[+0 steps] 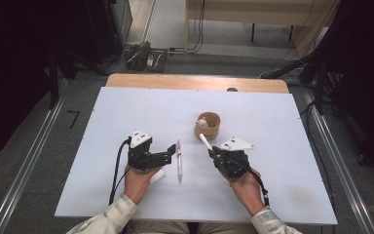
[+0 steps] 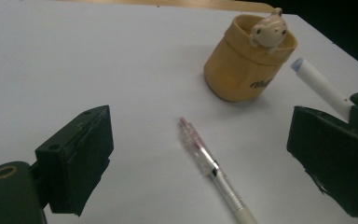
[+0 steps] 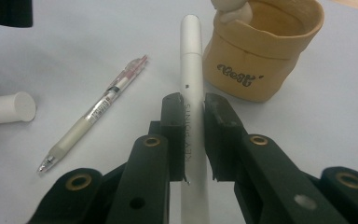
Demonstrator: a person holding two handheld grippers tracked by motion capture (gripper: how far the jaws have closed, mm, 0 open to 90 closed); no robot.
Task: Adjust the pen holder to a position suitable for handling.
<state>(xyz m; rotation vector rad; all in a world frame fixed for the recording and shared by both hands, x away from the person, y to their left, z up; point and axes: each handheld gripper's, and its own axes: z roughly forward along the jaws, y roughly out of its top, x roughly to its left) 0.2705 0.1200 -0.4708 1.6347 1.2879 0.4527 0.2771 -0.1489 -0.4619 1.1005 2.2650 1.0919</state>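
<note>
White marker (image 3: 192,84) sat clamped in your right gripper (image 3: 193,109) jaws, tip toward the tan cup (image 3: 261,51); best tilted upright w/ tip over the rim. Left gripper (image 2: 200,154) jaws stood wide over the clear pen (image 2: 209,165) on the surface (image 1: 126,112), best closed mid-barrel.

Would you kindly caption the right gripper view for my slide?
Right gripper clamps a white marker aimed toward the tan cup; a clear pen lies alongside.

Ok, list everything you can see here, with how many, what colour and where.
Table: one, white top, centre of the floor.
Cup: one, tan with a small bear figure on its rim, mid-table.
Clear pen: one, clear and white, lying between the grippers.
White pen: one, held in the right gripper, tip toward the cup.
White cylinder: one, lying by the left hand.
Left gripper: black, open beside the clear pen.
Right gripper: black, shut on the white pen.
</note>
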